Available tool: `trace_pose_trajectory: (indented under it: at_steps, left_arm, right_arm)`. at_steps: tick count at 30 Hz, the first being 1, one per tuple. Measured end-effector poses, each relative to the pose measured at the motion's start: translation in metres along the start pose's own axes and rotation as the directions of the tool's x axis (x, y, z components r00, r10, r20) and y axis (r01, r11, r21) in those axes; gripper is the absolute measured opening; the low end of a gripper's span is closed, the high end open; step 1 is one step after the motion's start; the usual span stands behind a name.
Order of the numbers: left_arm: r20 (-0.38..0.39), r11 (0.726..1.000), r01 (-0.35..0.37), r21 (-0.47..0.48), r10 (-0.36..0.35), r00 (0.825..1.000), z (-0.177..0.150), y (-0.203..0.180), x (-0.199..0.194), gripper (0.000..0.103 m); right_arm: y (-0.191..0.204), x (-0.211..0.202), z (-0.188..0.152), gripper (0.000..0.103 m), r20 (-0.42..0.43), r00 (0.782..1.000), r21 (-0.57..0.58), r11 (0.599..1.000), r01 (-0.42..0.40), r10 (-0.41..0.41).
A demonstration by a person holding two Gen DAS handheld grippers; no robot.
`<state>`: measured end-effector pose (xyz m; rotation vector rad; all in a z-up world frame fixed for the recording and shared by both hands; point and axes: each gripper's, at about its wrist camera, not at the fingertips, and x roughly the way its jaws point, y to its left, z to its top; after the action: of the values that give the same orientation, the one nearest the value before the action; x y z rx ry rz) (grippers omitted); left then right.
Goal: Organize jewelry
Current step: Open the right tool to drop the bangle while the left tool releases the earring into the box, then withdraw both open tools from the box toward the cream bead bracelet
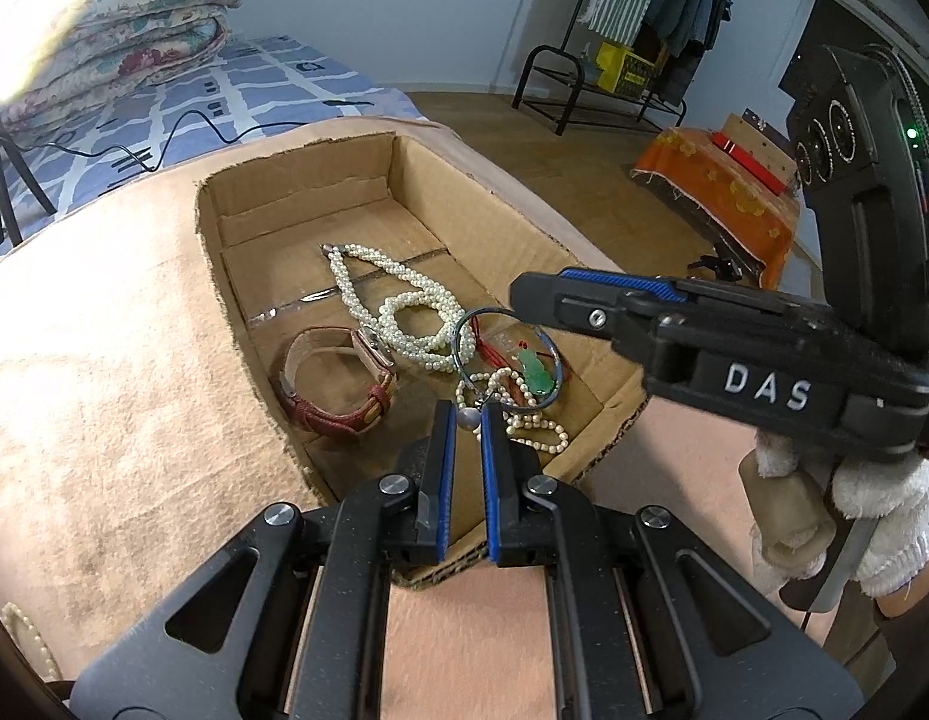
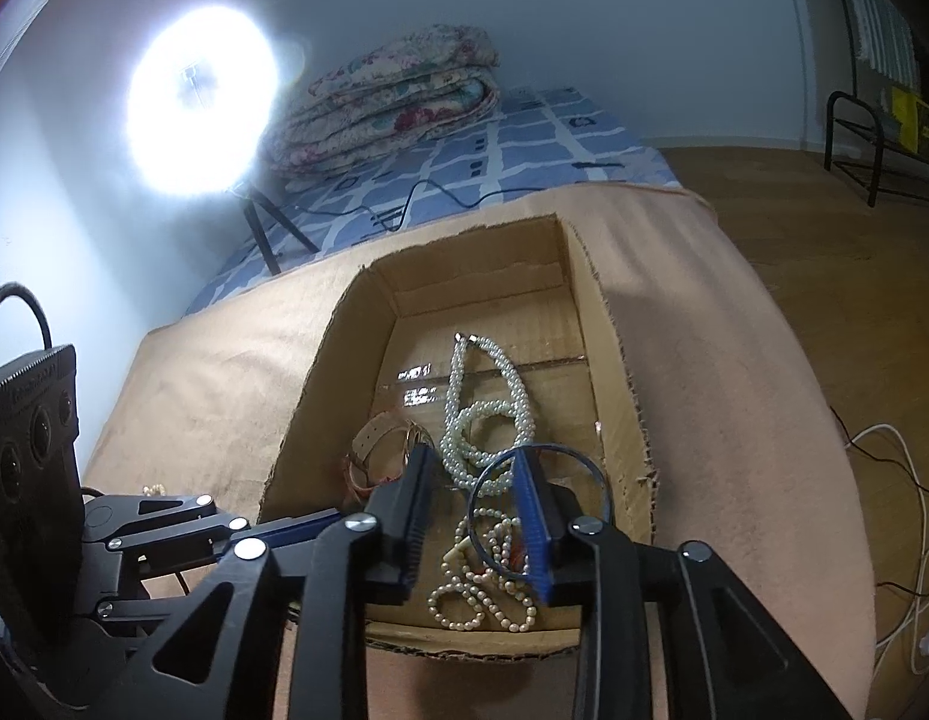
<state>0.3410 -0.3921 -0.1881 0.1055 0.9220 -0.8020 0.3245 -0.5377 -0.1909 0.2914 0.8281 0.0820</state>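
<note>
A shallow cardboard box [image 1: 308,192] [image 2: 320,390] holds the jewelry. A white pearl necklace [image 1: 404,312] [image 2: 488,420] lies in its middle, with a brown-strapped watch [image 1: 338,378] [image 2: 380,450] to the left. Nearer are a blue bangle [image 1: 454,339] [image 2: 605,492], a green jade pendant [image 1: 536,375] on red cord and a cream bead strand [image 1: 536,438] [image 2: 482,600]. My left gripper [image 1: 468,420] is shut on a grey bead [image 1: 469,419] at the box's near end. My right gripper [image 2: 472,468] hovers open over the bangle, with nothing pressed between its pads.
The box sits on a tan plush cover [image 1: 104,360]; another pearl strand [image 1: 20,636] lies at its near left. Behind are a blue checked bed [image 2: 524,138], a folded quilt [image 2: 398,96] and a bright ring light [image 2: 200,102]. White cables [image 2: 902,480] lie on the floor at right.
</note>
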Motion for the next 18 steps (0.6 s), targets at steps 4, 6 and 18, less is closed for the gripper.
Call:
trace_pose_trajectory:
  at_steps: [4, 6, 18]
  left_arm:
    - [0.01, 1.0, 0.003, -0.007, -0.002, 1.0, -0.002, 0.005, -0.012, 0.006]
    - [0.017, 1.0, 0.014, -0.014, -0.014, 1.0, -0.002, 0.008, -0.019, 0.006]
    - [0.131, 1.0, 0.027, -0.017, -0.024, 0.991, -0.01, 0.027, -0.09, 0.036]
  right_arm:
    - [0.002, -0.016, 0.004, 0.061, 0.041, 0.999, 0.0, 0.999, 0.032, -0.032]
    - [0.004, -0.023, 0.005, 0.064, 0.059, 0.998, 0.001, 0.999, 0.033, -0.033]
    - [0.037, -0.06, 0.009, 0.077, 0.123, 0.992, -0.051, 0.998, 0.03, -0.024]
